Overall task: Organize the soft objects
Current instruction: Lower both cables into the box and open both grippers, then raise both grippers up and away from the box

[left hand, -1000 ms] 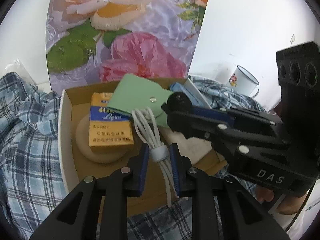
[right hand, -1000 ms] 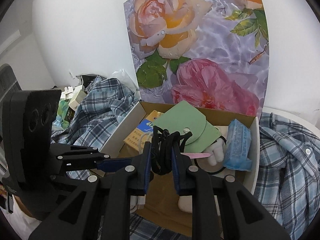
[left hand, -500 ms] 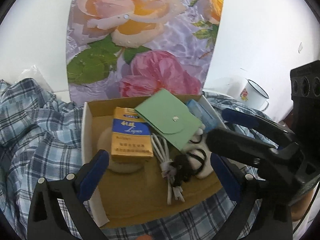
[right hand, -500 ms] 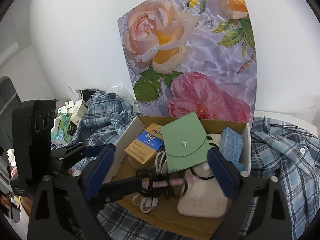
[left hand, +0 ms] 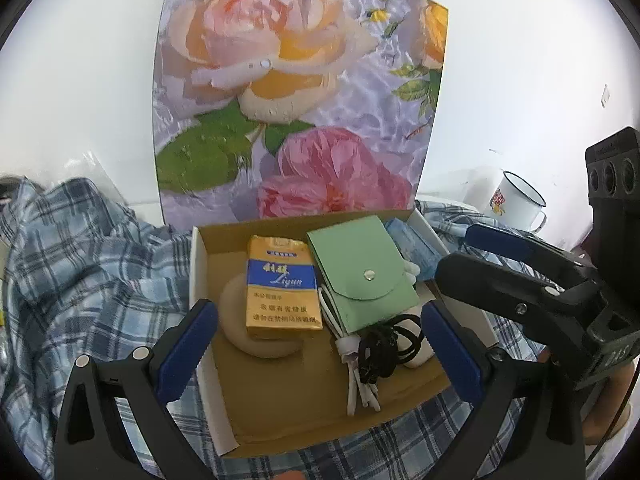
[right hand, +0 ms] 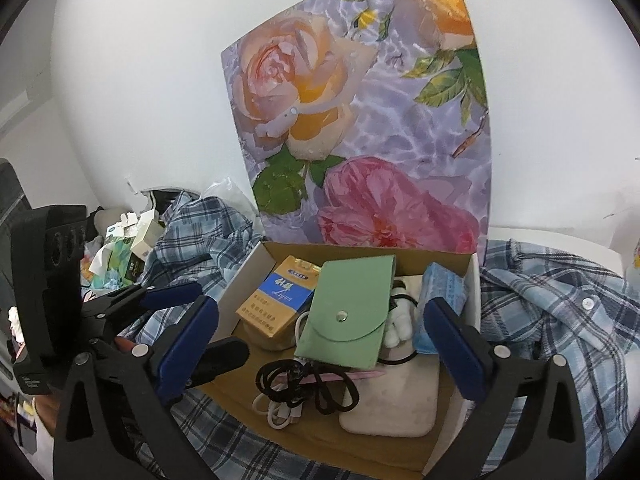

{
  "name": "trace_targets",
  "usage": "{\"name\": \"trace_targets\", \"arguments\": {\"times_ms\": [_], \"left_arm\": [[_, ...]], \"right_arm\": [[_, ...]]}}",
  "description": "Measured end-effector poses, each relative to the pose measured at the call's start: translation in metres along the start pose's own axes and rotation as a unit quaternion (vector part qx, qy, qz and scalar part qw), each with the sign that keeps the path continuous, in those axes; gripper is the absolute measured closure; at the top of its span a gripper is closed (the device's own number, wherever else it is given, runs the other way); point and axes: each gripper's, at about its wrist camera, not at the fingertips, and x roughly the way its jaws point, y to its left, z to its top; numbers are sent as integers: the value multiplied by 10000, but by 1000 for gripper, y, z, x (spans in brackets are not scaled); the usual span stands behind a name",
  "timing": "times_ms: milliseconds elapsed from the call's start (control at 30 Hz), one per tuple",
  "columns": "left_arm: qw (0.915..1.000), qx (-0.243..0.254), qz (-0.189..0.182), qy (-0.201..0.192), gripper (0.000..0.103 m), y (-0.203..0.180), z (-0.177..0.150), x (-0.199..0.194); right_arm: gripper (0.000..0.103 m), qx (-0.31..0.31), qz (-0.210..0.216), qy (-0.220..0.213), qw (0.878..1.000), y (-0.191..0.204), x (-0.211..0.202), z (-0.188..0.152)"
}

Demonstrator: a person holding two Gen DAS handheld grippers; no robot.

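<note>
Two wrist fisheyes, both close above the cardboard box [left hand: 216,412], facing the rose poster [left hand: 300,100]
Left view looks from box's left-front, right from right-front; both share box contents and poster

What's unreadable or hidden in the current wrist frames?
- Beige pad, left wrist view: the yellow cigarette pack lies on it, so its full shape is hidden.
- White plush, right wrist view: mostly behind the green pouch; what it is stays unclear.
- Blue packet: print too small to read.
- Clutter at far left, right wrist view: too small and partly behind the left tongs.
</note>
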Motion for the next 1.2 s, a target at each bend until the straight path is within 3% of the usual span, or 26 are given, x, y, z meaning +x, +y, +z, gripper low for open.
{"name": "trace_targets", "arguments": {"times_ms": [333, 633, 967, 1200], "left_arm": [[9970, 164, 569, -503, 0, -12, 9, -32], [9916, 330, 667, -1057, 0, -25, 19, -76], [9813, 437, 653, -1760, 0, -40, 27, -142], [9689, 481, 523, -2371, 0, -64, 24, -217]], "right_arm": [[1, -351, -315, -373, 9982, 18, -29, 13], [0, -763, -608, -940, 9908, 49, -76, 30], [0, -1258, -1036, -1731, 9713, 99, -158, 45], [0, -1463, -835, -2192, 9610, 138, -217, 41]]}}
